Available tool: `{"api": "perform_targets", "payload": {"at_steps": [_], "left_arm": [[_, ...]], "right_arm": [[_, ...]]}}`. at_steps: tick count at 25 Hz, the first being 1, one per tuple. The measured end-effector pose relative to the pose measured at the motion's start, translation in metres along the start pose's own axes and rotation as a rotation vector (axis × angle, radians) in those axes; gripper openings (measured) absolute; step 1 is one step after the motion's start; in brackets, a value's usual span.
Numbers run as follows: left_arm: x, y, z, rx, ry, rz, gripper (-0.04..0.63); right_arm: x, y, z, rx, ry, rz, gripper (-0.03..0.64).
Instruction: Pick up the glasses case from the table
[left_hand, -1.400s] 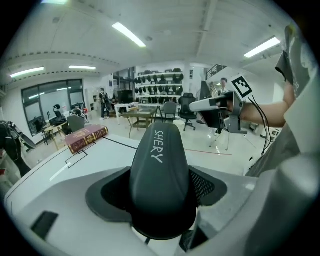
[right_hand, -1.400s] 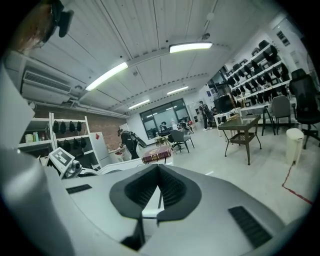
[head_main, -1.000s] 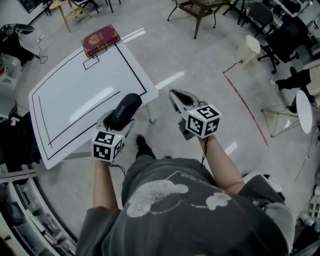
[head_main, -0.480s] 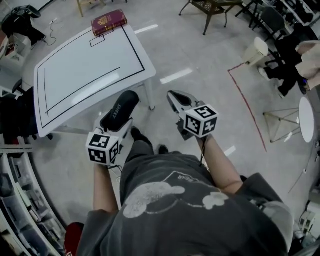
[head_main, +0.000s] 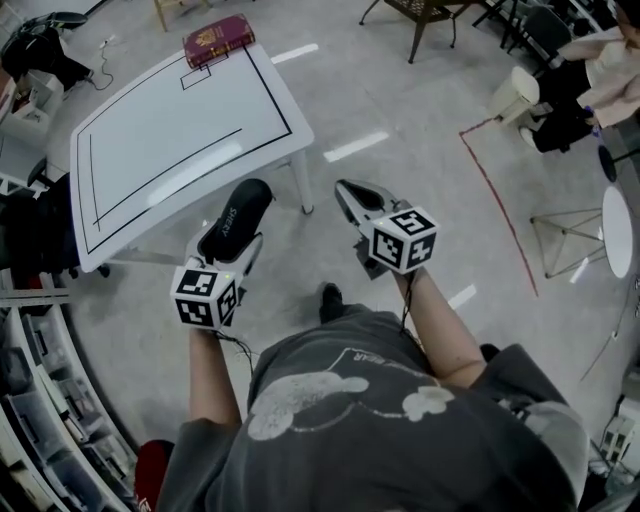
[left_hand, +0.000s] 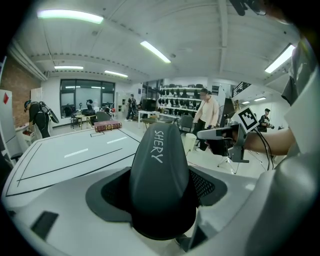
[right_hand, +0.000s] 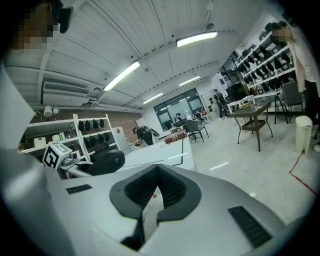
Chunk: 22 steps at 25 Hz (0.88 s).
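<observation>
The black glasses case (head_main: 246, 204) marked "SHERY" is off the white table (head_main: 180, 140), held in the air just past its near corner. My left gripper (head_main: 236, 236) is shut on the case's near end; in the left gripper view the case (left_hand: 160, 175) fills the jaws and sticks out forward. My right gripper (head_main: 349, 196) hovers over the floor to the right, jaws together with nothing in them. The right gripper view shows its own tips (right_hand: 157, 168) meeting, with the case (right_hand: 107, 161) off to the left.
A dark red book (head_main: 218, 40) lies at the table's far edge. Shelving (head_main: 40, 400) runs along the left. A dark chair (head_main: 420, 15), a white bin (head_main: 510, 95), a red floor line (head_main: 500, 200) and a round white table (head_main: 612, 225) stand to the right.
Both grippers have drawn back from the table, the left carrying the case from the table's edge out over the floor. Both jaws stand as before.
</observation>
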<state>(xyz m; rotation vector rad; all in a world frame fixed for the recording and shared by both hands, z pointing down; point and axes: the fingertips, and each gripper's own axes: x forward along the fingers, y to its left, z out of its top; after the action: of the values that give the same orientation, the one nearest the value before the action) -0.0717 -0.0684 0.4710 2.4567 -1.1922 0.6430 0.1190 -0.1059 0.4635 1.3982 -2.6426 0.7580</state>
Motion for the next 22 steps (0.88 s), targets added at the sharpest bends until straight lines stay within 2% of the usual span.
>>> {"api": "perform_targets", "payload": {"at_steps": [9,22], "left_arm": [[-0.049,0.007,-0.024,-0.03,-0.027,0.015,0.337],[-0.128,-0.009,-0.062,-0.035,-0.061,0.028,0.337]], "right_arm": [[-0.001,0.051,-0.013,-0.047,0.028,0.005,-0.002],[-0.041,0.121,-0.044,-0.076,0.034,0.013,-0.002]]}}
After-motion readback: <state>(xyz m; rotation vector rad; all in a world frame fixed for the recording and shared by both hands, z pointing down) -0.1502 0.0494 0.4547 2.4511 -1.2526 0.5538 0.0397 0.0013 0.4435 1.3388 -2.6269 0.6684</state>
